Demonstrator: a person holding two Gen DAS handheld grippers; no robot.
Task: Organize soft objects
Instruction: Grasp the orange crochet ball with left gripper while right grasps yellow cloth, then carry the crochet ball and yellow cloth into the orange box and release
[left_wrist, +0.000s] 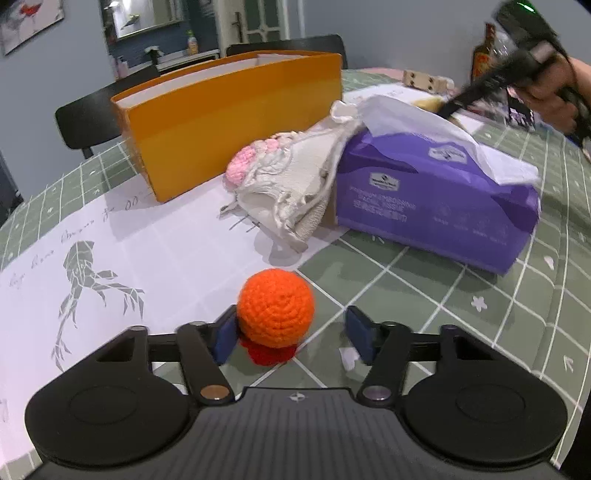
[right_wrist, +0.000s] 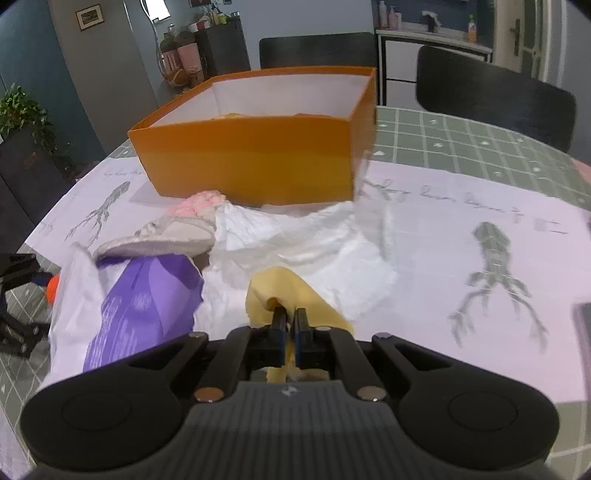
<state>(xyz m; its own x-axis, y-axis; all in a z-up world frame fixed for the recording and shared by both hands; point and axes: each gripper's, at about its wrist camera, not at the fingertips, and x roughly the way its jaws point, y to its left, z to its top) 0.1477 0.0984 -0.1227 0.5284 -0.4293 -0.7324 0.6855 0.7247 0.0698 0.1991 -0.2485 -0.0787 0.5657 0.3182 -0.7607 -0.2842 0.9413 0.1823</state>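
An orange crochet ball (left_wrist: 275, 308) with a red base sits on the table between the fingers of my left gripper (left_wrist: 291, 332), which is open; the left pad touches the ball, the right pad stands apart. My right gripper (right_wrist: 290, 325) is shut on a pale yellow cloth (right_wrist: 280, 291) and holds it above the table. An open orange box (left_wrist: 229, 122) stands at the back; it also shows in the right wrist view (right_wrist: 251, 162). A beige cloth pouch with a pink crochet piece (left_wrist: 288, 177) lies in front of the box.
A purple tissue pack (left_wrist: 436, 199) lies right of the pouch, also in the right wrist view (right_wrist: 144, 299). A white crumpled wrap (right_wrist: 306, 243) lies before the box. A white paper sheet with lizard drawings (left_wrist: 92, 266) covers the green checked tablecloth (left_wrist: 461, 295). Black chairs stand behind.
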